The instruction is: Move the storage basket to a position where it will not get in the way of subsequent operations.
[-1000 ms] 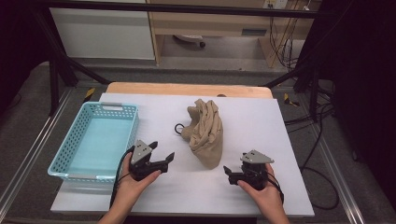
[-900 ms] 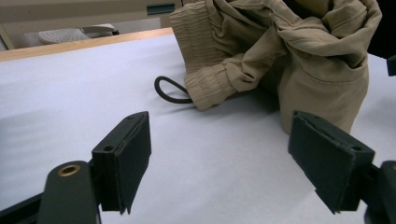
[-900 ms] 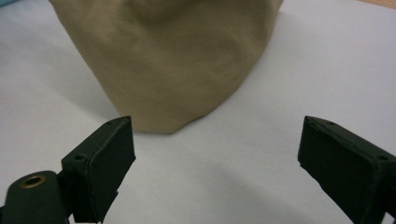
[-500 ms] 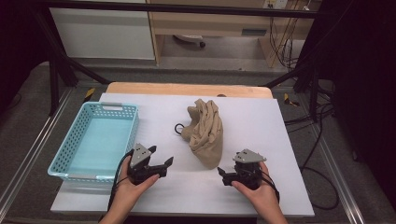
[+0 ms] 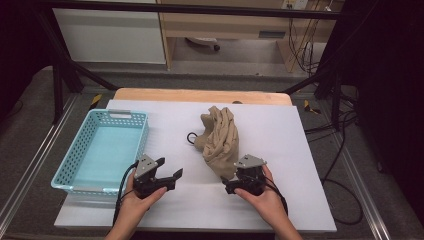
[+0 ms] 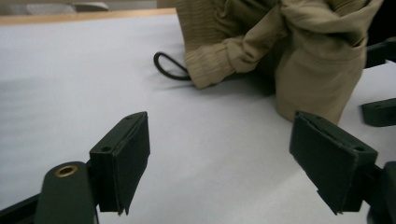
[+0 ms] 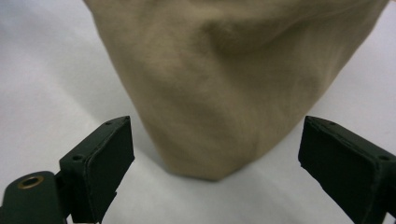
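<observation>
While both grippers stand with jaws spread and empty, the right gripper (image 5: pixel 231 184) lines up on the near tip of the crumpled tan garment (image 5: pixel 220 140).

The garment lies mid-table on the white sheet, just right of the turquoise basket (image 5: pixel 80 172), a black cord loop (image 5: pixel 191 138) beside it. In the right gripper view the cloth's near corner sits between the pads, untouched. This looks like the approach before a first pinch; next, ease forward and close on that corner. The left gripper (image 5: pixel 167 170) waits apart, between basket and cloth.
</observation>
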Available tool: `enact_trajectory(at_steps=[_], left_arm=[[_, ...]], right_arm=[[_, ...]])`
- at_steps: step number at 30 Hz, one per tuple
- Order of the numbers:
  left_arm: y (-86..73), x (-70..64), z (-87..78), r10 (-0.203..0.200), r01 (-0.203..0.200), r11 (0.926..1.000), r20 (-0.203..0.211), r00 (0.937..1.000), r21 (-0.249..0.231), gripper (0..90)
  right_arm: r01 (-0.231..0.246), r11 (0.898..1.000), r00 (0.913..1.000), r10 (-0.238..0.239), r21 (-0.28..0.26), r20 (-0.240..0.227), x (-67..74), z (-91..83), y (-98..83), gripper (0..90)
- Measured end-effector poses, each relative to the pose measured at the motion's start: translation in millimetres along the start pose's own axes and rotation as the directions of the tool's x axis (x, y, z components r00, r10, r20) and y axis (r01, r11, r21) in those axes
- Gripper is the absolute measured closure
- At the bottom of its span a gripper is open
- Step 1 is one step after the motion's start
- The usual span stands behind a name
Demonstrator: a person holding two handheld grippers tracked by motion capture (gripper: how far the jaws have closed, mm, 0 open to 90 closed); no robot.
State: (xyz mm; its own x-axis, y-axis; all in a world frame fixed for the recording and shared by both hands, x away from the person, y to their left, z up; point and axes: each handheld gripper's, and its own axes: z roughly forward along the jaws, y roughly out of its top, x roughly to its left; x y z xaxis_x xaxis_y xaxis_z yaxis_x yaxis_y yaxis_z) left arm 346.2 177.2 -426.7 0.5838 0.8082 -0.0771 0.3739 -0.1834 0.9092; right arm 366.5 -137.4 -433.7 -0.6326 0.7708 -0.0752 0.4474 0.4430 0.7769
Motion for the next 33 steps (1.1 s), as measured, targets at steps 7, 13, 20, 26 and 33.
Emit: enact_trajectory(at_steps=[7,13,20,26,33], left_arm=[[-1.9,2.0,-2.3,-0.016,0.016,0.9998,-0.019,0.9997,0.006,19.9],[-3.6,-1.2,-0.2,-0.007,0.008,0.9998,-0.015,0.9999,0.017,19.9],[-4.2,-3.6,2.1,-0.003,0.003,0.9997,-0.010,0.9999,0.023,19.9],[-4.0,-3.8,2.0,-0.002,0.003,0.9997,-0.008,1.0000,0.022,19.9],[-3.6,-4.2,0.0,-0.002,0.002,0.9998,-0.007,1.0000,0.019,20.0]], right_arm=[[0.048,0.999,0.9985,-0.048,0.008,0.025,4.7,11.0,-0.4,19.0],[0.082,0.997,0.9966,-0.082,-0.008,0.001,7.3,9.3,-0.9,46.0],[0.137,0.990,0.9904,-0.137,-0.020,-0.017,10.1,6.0,-2.0,75.2],[0.153,0.988,0.9873,-0.154,-0.028,-0.037,11.2,1.8,-3.8,85.2],[0.146,0.989,0.9871,-0.148,-0.034,-0.063,12.8,-6.6,-10.1,87.4]])
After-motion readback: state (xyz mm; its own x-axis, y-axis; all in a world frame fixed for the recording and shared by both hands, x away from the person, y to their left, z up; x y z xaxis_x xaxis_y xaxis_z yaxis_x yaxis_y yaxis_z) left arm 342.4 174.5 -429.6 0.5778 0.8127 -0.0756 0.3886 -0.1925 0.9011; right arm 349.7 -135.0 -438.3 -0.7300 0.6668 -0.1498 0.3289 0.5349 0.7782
